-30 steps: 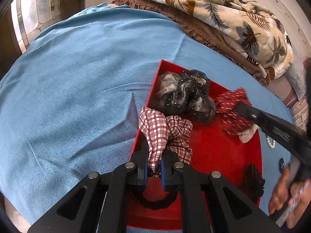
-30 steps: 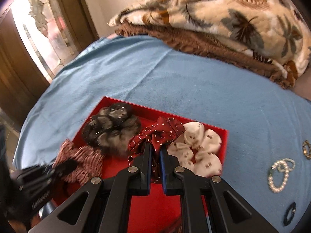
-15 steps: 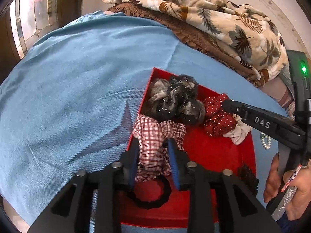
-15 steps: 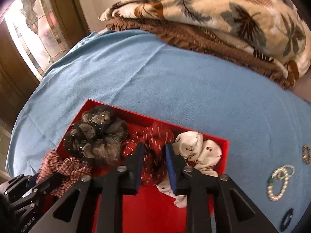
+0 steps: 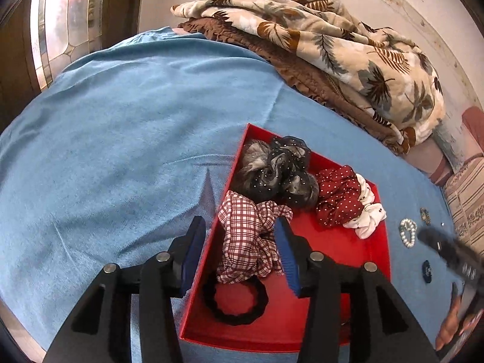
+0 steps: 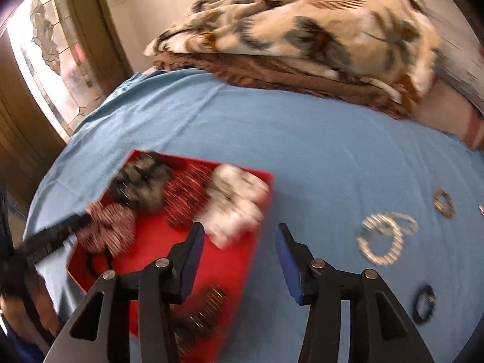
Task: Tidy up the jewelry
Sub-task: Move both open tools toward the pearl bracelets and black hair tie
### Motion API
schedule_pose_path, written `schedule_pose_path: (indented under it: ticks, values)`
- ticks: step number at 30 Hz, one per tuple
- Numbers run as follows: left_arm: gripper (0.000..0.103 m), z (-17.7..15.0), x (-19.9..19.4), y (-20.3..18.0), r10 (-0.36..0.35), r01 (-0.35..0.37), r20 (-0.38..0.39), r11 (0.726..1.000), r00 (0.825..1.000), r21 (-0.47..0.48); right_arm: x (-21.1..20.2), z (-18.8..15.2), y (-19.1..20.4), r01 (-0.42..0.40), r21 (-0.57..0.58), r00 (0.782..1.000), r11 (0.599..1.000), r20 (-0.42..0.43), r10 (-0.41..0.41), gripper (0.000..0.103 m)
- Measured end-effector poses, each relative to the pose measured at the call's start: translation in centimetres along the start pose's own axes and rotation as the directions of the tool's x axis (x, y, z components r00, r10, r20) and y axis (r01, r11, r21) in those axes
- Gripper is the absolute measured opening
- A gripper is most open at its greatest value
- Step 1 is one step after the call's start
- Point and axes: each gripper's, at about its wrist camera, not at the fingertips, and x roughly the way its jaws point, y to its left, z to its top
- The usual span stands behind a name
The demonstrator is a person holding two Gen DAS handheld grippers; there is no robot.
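My right gripper (image 6: 239, 260) had swung off the red tray (image 6: 242, 260) toward the pearl bracelet (image 6: 381, 239), probably my next pick, both grippers' jaws just opened and empty, the left gripper (image 5: 239, 254) straddling the released plaid scrunchie (image 5: 248, 236).

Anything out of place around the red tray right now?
Yes. The pearl bracelet, a gold ring-shaped piece and a dark ring lie loose on the blue sheet, outside the red tray that holds the scrunchies.
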Motion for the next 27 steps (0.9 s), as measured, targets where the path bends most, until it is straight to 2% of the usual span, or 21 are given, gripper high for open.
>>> schedule_pose_path:
  ticks: [4,10,15,21,23,25,26,27]
  values:
    - [0.046,-0.4,-0.2,-0.8,-0.016,0.016,-0.001,1.0,1.0,-0.002,-1.5,-3.4,-6.3,0.065,0.119,0.998,0.991,-0.033,-0.061,0.053]
    - [0.046,-1.3,-1.6,-3.1,-0.053,0.051,0.039,0.998,0.998,0.047,-2.1,-6.4,-13.6,0.157,0.263,0.987,0.952,-0.086,-0.139,0.053]
    - [0.046,-1.9,-1.9,-4.8,-0.077,0.072,0.059,0.993,0.995,0.092,-0.8,-5.8,-15.0,0.172,0.269,0.985,0.948,-0.082,-0.155,0.053]
    - [0.046,-1.8,-1.8,-5.8,-0.089,0.08,0.065,0.989,0.994,0.121,3.2,-3.1,-15.5,0.188,0.275,0.981,0.943,-0.092,-0.168,0.053]
    - [0.046,-1.7,-1.5,-5.8,-0.086,0.079,0.062,0.99,0.994,0.12,5.0,-2.3,-15.3,0.222,0.248,0.973,0.943,-0.122,-0.197,0.052]
    - [0.046,-1.6,-1.3,-5.8,-0.087,0.08,0.055,0.99,0.995,0.114,6.2,-2.1,-15.4,0.236,0.236,0.967,0.943,-0.149,-0.205,0.033]
    - [0.046,-1.5,-1.2,-5.7,-0.088,0.081,0.052,0.99,0.995,0.111,6.5,-2.2,-15.4,0.239,0.235,0.965,0.942,-0.163,-0.204,0.015]
    - [0.046,-1.4,-1.1,-5.8,-0.09,0.083,0.052,0.991,0.995,0.109,6.4,-2.3,-15.3,0.241,0.233,0.966,0.942,-0.156,-0.208,0.015]
